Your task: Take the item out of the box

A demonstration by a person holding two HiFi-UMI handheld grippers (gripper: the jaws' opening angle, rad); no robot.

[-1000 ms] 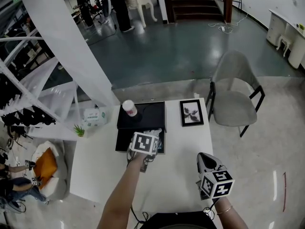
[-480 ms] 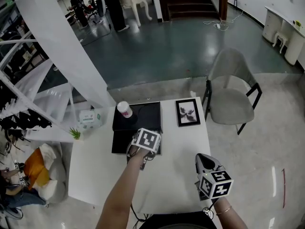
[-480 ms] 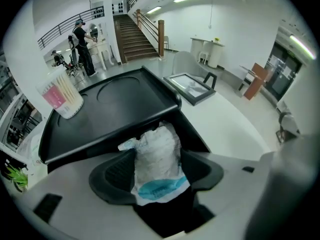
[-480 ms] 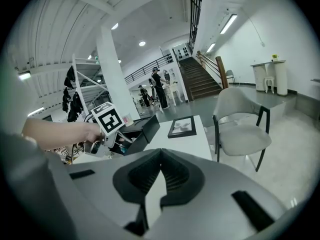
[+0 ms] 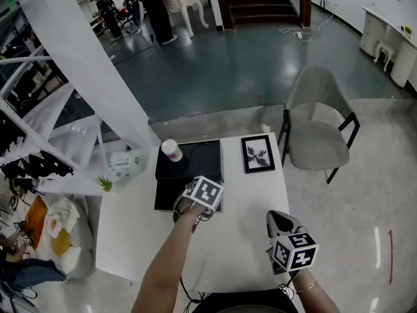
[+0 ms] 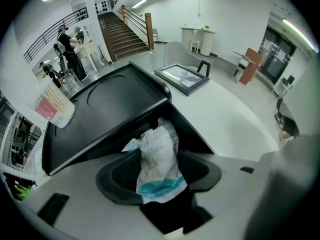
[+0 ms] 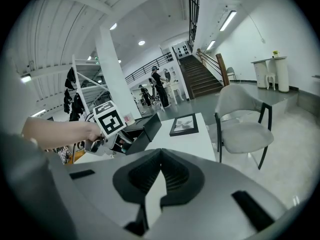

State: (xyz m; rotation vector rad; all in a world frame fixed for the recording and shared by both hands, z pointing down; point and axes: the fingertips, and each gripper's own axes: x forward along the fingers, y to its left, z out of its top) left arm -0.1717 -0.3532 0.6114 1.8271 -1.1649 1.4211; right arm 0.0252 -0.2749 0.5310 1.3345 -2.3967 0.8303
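Over the open black box (image 5: 168,194) on the white worktop (image 5: 254,201), the left gripper (image 6: 159,166) points steeply down. Its jaws have just been closing and now grasp a crumpled white packet (image 6: 160,141) with a teal band, one pad on each side. The packet's far end lies in the box, whose lid (image 5: 195,158) is folded back behind it. At the near right, the right gripper (image 7: 159,154) hovers off the worktop, clenched and empty. A framed picture (image 5: 258,154) lies just beside the box.
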